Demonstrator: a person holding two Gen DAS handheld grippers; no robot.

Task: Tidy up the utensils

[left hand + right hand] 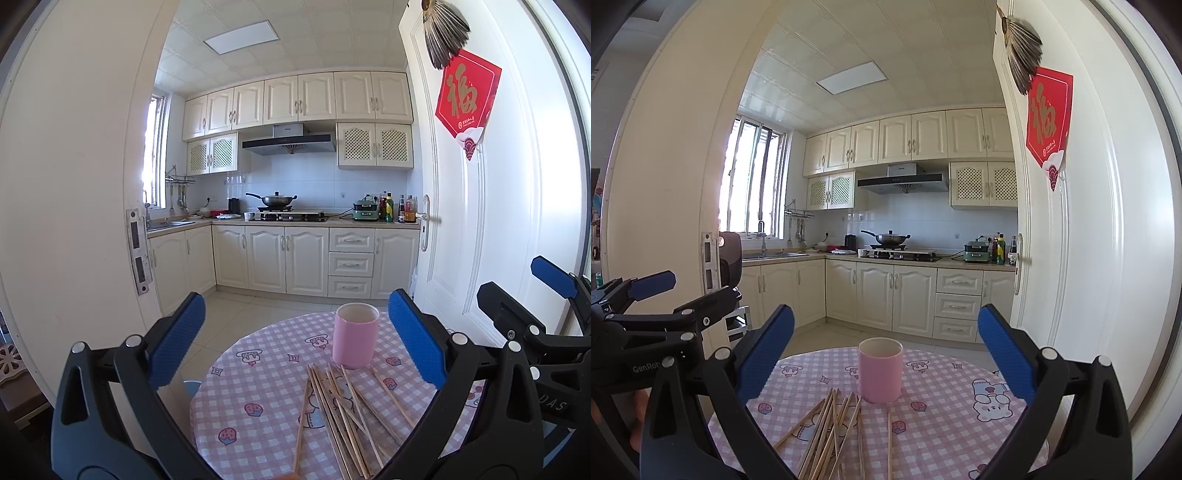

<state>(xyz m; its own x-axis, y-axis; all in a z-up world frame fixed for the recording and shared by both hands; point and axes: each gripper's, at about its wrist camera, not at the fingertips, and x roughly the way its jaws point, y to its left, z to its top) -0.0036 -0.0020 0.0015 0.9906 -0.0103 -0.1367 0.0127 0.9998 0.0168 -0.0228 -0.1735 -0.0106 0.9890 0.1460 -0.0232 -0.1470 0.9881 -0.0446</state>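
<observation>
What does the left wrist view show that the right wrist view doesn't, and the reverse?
Only the left wrist view shows the right hand-held gripper from the side, at its right edge. Only the right wrist view shows the left hand-held gripper from the side, at its left edge, plus a bunny print on the tablecloth. Both show the pink cup upright, loose chopsticks in front of it, the round table, and each camera's own open jaws.

Daylight poured in through the barred kitchen window on the left, blown out to white glare in both views. A flat rectangular ceiling panel also showed bright. The room was evenly lit and sharp, with soft shadows. Fisheye distortion bowed the white door frame, and the corners fell to black.
</observation>
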